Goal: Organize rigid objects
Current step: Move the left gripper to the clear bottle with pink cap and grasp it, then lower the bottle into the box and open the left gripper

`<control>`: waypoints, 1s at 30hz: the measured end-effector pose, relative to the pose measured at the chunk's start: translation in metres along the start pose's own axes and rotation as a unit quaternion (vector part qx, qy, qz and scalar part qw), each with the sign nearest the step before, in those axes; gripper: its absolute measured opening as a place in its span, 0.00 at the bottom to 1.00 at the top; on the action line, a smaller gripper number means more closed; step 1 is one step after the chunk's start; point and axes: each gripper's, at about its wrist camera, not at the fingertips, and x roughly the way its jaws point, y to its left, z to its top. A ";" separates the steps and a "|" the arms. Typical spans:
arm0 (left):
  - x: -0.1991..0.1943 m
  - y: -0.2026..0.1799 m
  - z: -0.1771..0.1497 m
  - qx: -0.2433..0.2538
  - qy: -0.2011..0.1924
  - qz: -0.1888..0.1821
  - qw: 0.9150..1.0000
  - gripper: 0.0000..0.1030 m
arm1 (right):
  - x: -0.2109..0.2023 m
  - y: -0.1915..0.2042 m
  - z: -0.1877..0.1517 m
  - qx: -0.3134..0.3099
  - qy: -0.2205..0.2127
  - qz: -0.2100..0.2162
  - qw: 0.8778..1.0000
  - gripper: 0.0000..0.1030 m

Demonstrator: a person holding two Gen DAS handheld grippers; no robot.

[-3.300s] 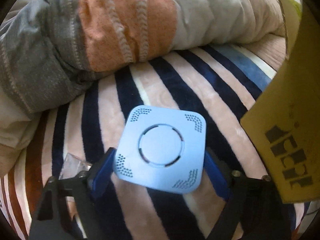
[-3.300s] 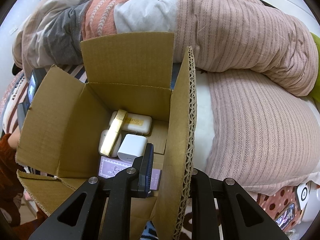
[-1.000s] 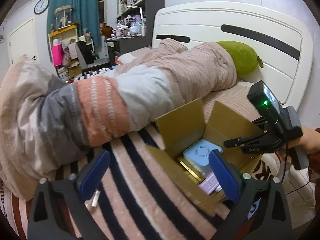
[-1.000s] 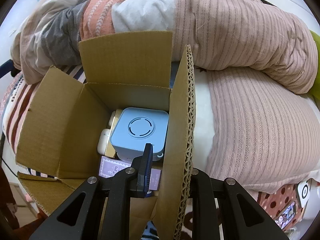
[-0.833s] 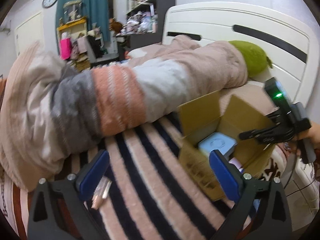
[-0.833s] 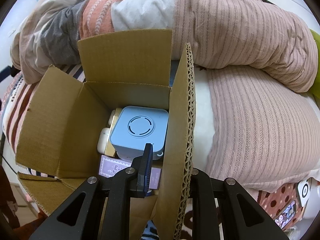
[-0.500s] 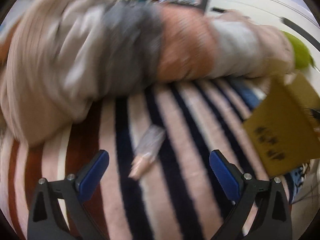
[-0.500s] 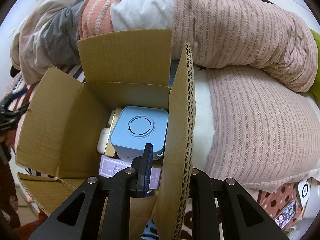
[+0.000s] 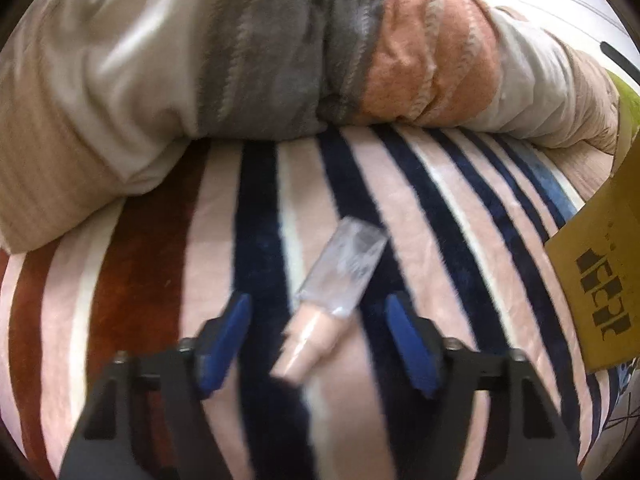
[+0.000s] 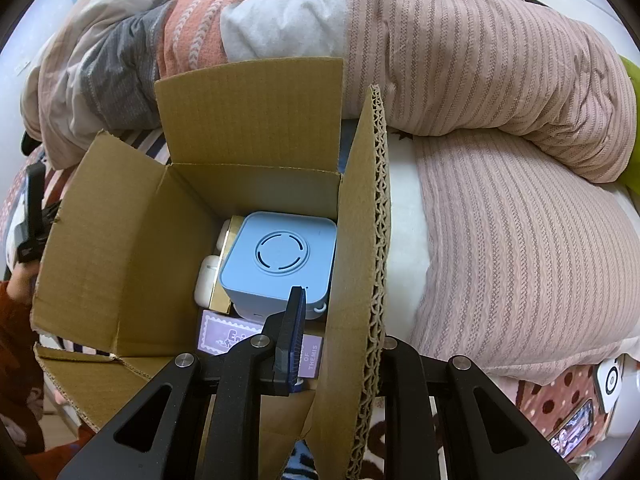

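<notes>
Left claw has released the pale-blue square plastic speaker into the brown cardboard box, now gapes around a clear-capped beige tube mid-bed. Right claw clenched on the box's flap. Next pick lined up.

Left tongs: jaws spread wide, both blue pads visible and clear of contact, nothing gripped between them; the black frame is angled downward, with the jaw tips pointing forward and down. Right tongs: jaws drawn close together and clamped on a thin upright panel (the cardboard box wall), the near blue pad pressed flat to its inner face, the opposite finger hidden behind it. Frame level, pointing forward. In the right wrist view the left tongs' rear body shows at the far left edge, with part of the holding hand below it.
</notes>
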 end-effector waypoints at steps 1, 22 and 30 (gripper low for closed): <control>0.002 -0.005 0.003 0.005 0.000 0.000 1.000 0.42 | 0.000 0.000 0.000 0.000 -0.001 0.000 1.000 0.14; -0.122 -0.091 0.050 0.089 -0.101 -0.045 0.990 0.23 | -0.001 0.002 -0.001 -0.001 -0.003 0.000 1.000 0.14; -0.182 -0.146 0.067 0.142 -0.143 -0.097 0.975 0.23 | -0.001 0.002 0.000 0.000 -0.005 0.000 1.000 0.14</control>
